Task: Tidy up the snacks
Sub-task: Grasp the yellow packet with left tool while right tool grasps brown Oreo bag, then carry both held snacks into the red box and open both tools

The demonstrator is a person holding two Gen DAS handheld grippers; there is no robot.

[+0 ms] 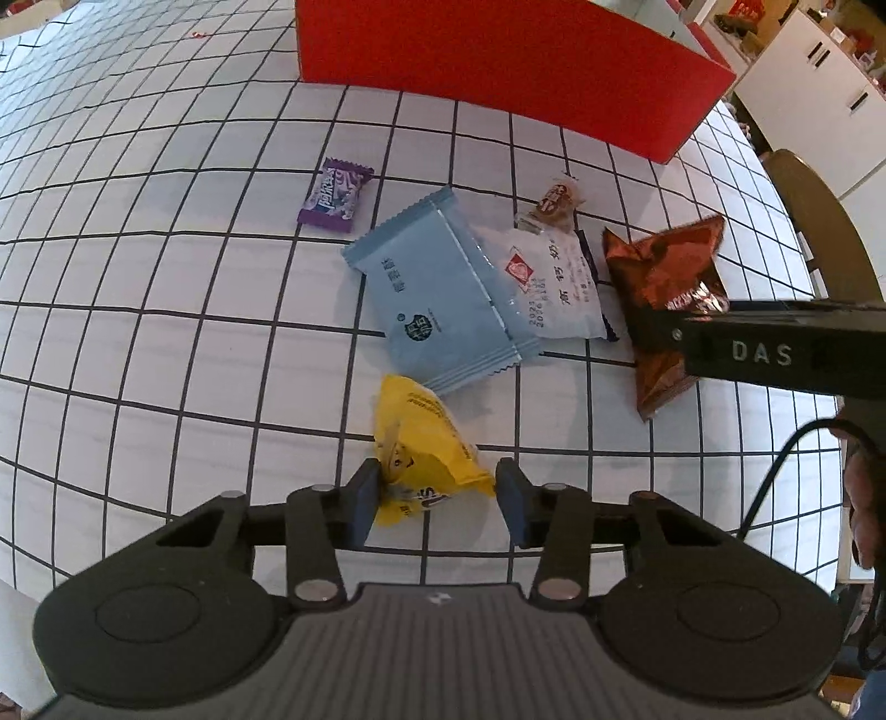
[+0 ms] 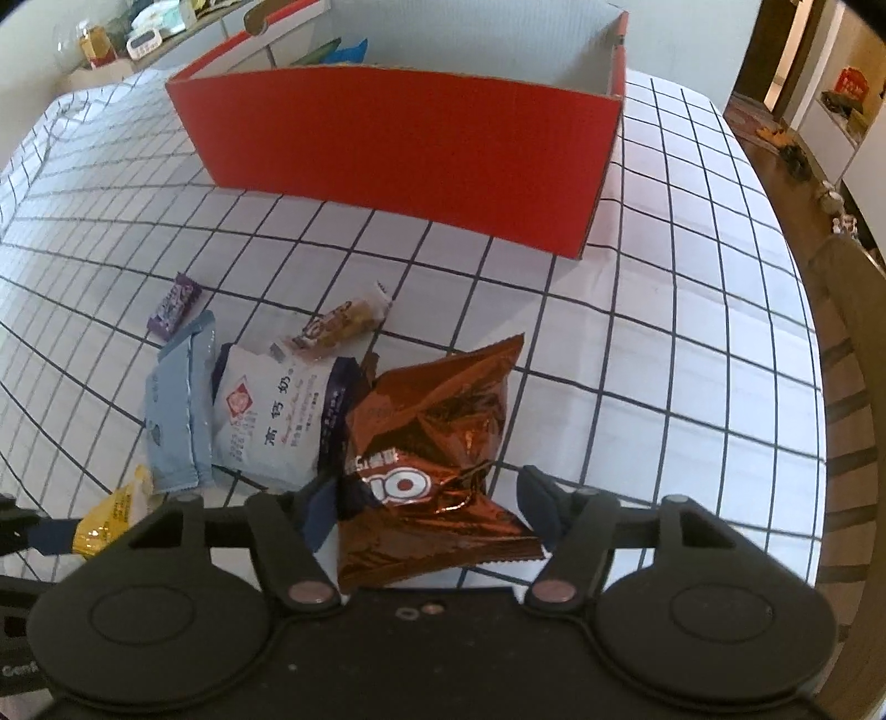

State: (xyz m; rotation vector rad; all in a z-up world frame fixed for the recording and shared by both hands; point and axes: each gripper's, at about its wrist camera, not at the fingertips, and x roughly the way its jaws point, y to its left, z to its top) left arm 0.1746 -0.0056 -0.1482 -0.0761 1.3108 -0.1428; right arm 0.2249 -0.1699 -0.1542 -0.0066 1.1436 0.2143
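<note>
My left gripper [image 1: 437,501] is open, its jaws on either side of a yellow snack packet [image 1: 421,443] lying on the checked tablecloth. My right gripper [image 2: 432,512] is open around a brown foil chip bag [image 2: 432,437], which also shows in the left wrist view [image 1: 664,288]. Between them lie a light blue packet [image 1: 437,293], a white packet with a red diamond [image 1: 548,288], a small brown-and-white candy [image 1: 556,202] and a purple candy [image 1: 335,194]. A red cardboard box [image 2: 410,149] stands behind them, open at the top.
The table's right edge [image 2: 803,310] borders a wooden chair [image 2: 853,387]. White cabinets [image 1: 814,94] stand beyond the table. Cluttered shelves [image 2: 133,33] lie behind the box.
</note>
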